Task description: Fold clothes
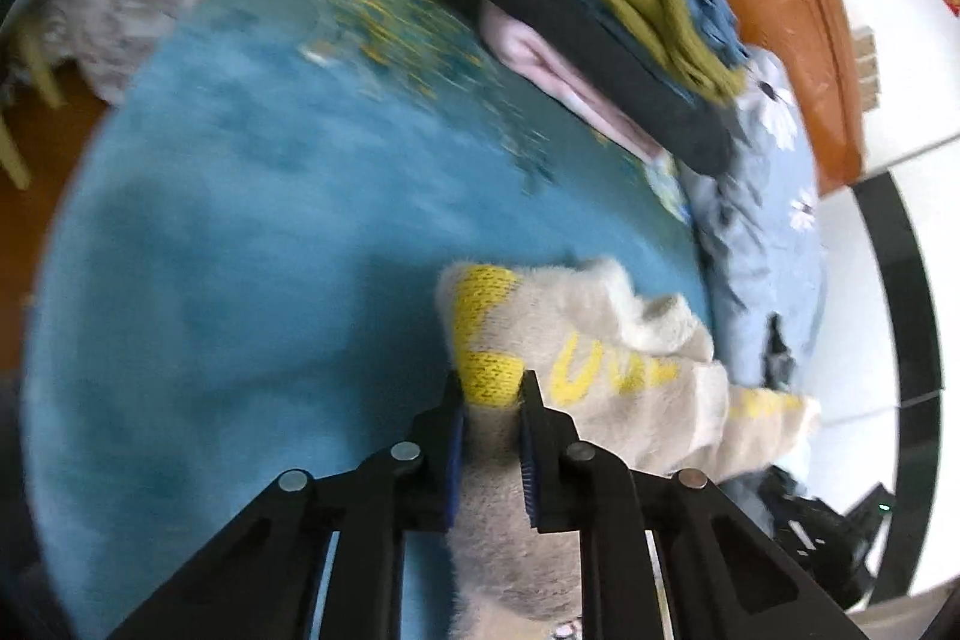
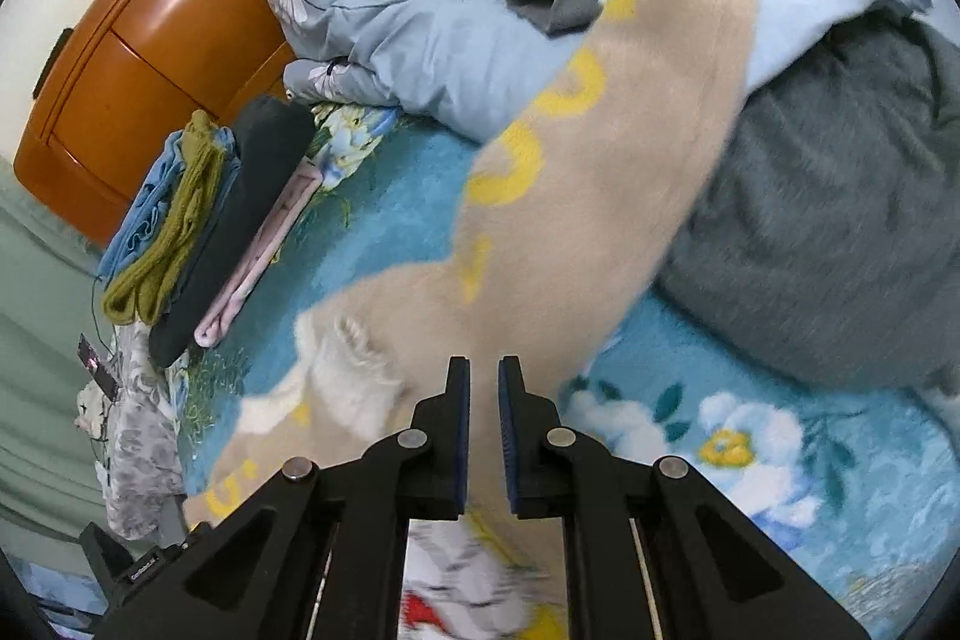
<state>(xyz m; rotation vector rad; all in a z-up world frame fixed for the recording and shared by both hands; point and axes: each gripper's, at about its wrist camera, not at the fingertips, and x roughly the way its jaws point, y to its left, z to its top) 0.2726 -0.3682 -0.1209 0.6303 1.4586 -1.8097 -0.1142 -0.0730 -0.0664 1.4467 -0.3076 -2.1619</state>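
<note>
**Cream sweater pinched at two points above the bed**

A fuzzy cream sweater with yellow lettering was held over the blue floral blanket of the bed. The left tongs were pinched on a yellow-banded ribbed edge of the sweater, most likely a cuff or hem, the knit being bunched between the pads. The right tongs were drawn nearly together on a thin layer of the same sweater, whose body trailed away toward the daisy-print duvet and a grey garment. Two separate grips were judged to have been taken so that the cloth could be spread flat before folding.

A stack of folded clothes was kept beside the orange wooden headboard, presumably to leave the middle of the bed free. Open blanket was seen ahead of the left tongs, offering room for laying out. On the right, the duvet and the grey garment crowded the far end, where the trailing sweater could be snagged.
</note>
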